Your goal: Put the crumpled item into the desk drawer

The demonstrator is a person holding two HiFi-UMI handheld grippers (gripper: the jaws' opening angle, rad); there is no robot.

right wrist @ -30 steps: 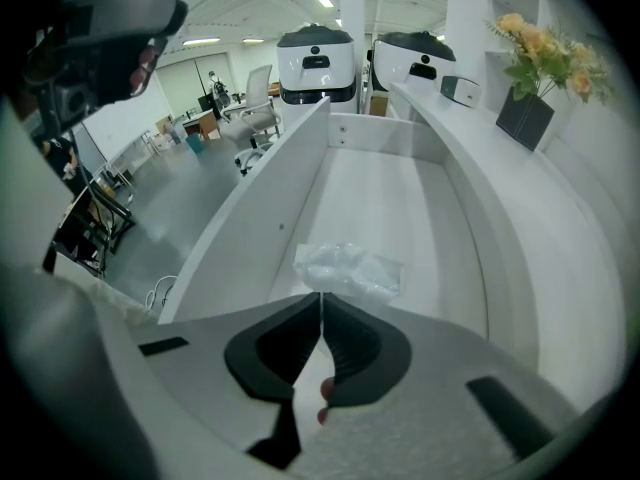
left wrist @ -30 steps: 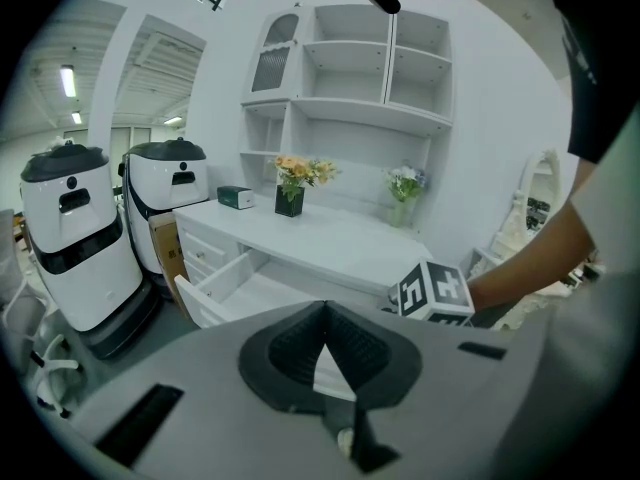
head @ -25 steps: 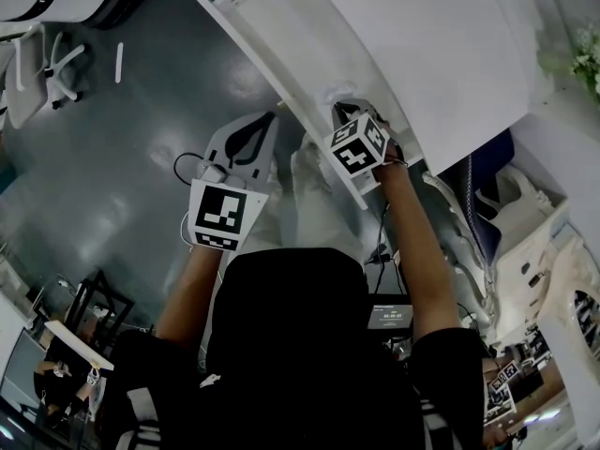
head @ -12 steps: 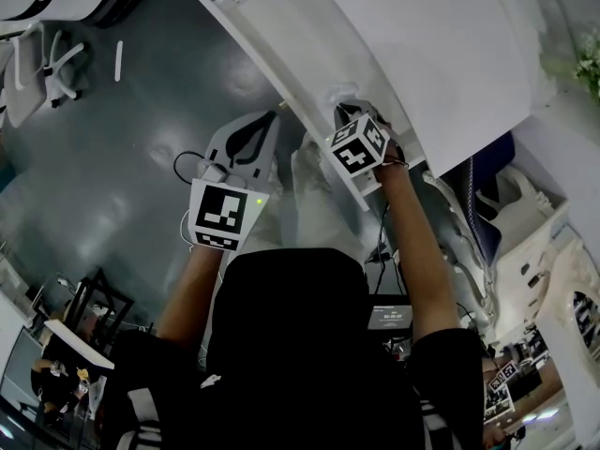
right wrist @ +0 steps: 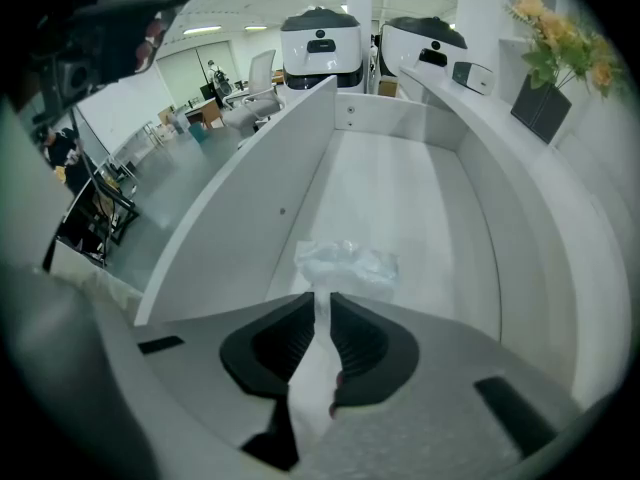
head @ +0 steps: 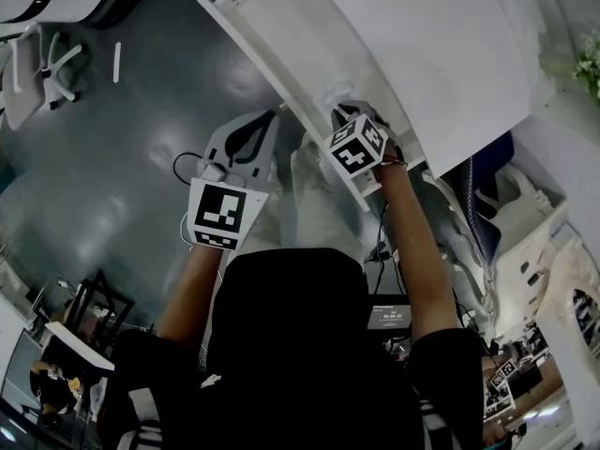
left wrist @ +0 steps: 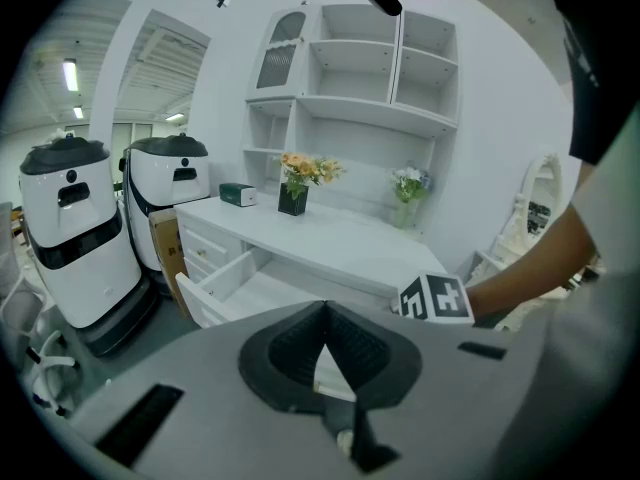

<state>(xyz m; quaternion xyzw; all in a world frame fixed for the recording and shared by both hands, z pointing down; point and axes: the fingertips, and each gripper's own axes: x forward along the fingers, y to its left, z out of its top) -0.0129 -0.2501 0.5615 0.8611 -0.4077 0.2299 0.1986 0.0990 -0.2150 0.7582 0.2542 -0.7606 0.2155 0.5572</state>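
The crumpled item (right wrist: 346,265), a wad of thin white paper or film, lies on the floor of the open white desk drawer (right wrist: 400,183), near its front. My right gripper (right wrist: 322,296) points steeply down into the drawer just behind the wad. Its jaws have just been opening and stand open, and the pads do not press on the wad. In the head view the wad (head: 335,92) shows just past the right gripper (head: 341,109). My left gripper (left wrist: 323,308) is shut and empty, held outside the drawer (left wrist: 215,286) to its left.
White desk top (left wrist: 330,238) above the drawer carries a flower pot (left wrist: 293,200), a second vase (left wrist: 405,213) and a small box. Two white robots (left wrist: 70,228) stand left of the desk. Grey floor (head: 122,167) lies under the left gripper (head: 272,115).
The white wad shows a little more above the right gripper's marker cube. Both hands have hardly moved.
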